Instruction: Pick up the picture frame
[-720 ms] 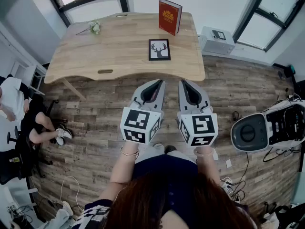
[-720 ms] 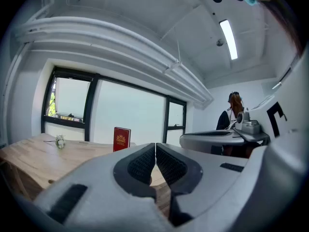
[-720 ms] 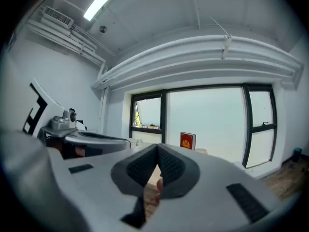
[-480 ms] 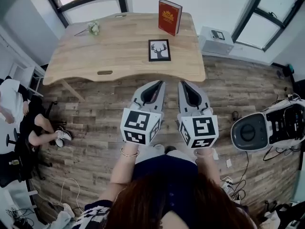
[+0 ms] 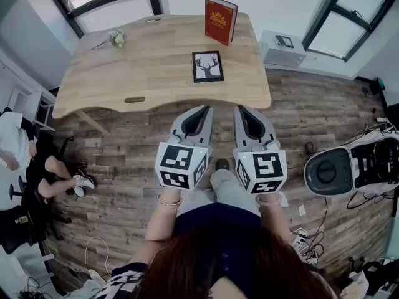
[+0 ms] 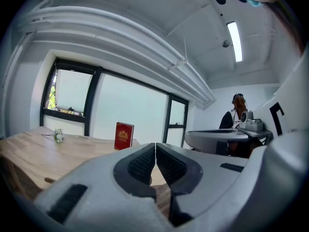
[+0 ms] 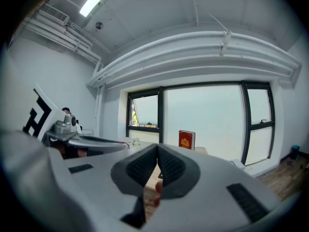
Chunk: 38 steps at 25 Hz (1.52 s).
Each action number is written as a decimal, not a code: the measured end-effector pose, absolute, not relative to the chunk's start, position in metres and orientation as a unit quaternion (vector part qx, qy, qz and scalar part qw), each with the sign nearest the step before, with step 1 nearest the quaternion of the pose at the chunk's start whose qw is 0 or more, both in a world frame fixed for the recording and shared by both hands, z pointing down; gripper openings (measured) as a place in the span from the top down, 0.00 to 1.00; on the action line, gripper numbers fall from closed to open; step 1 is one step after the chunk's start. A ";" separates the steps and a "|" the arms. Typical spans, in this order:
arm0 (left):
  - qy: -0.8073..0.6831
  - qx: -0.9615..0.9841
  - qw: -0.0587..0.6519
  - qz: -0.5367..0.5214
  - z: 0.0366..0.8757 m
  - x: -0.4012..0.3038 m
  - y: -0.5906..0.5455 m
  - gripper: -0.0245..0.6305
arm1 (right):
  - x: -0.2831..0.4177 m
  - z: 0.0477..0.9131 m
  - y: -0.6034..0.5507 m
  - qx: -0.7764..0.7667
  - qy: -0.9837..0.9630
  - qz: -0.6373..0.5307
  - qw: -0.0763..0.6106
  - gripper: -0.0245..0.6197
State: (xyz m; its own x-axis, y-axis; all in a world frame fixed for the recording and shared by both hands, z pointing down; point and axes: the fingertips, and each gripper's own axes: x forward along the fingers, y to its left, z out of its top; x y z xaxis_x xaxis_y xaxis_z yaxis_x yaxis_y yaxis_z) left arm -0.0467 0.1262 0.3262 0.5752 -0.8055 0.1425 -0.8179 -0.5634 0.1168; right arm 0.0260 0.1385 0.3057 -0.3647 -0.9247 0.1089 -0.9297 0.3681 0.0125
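Hand-held gripper (image 5: 210, 107) (image 5: 237, 107) x2, frame (image 5: 207, 66) x1 (flat?)

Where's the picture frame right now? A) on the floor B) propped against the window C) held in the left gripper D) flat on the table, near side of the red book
D: the picture frame lies flat on the table, just in front of the upright red book.

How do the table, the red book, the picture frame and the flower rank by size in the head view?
1. The table, by far the largest.
2. The red book and the picture frame look about alike, so they are not ranked.
3. The flower, the smallest.
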 end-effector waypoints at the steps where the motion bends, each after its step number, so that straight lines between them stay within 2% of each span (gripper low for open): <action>1: -0.461 0.883 0.086 0.038 0.328 -0.046 0.120 0.92 | 0.027 0.307 0.132 0.561 -0.826 0.026 0.048 0.92; 21: -0.505 0.856 0.096 0.057 0.356 -0.029 -0.072 0.92 | 0.050 0.343 -0.060 0.520 -0.849 0.041 0.086 0.92; 38: -0.521 0.840 0.118 0.089 0.393 -0.051 -0.143 0.92 | 0.039 0.386 -0.140 0.498 -0.855 0.069 0.128 0.92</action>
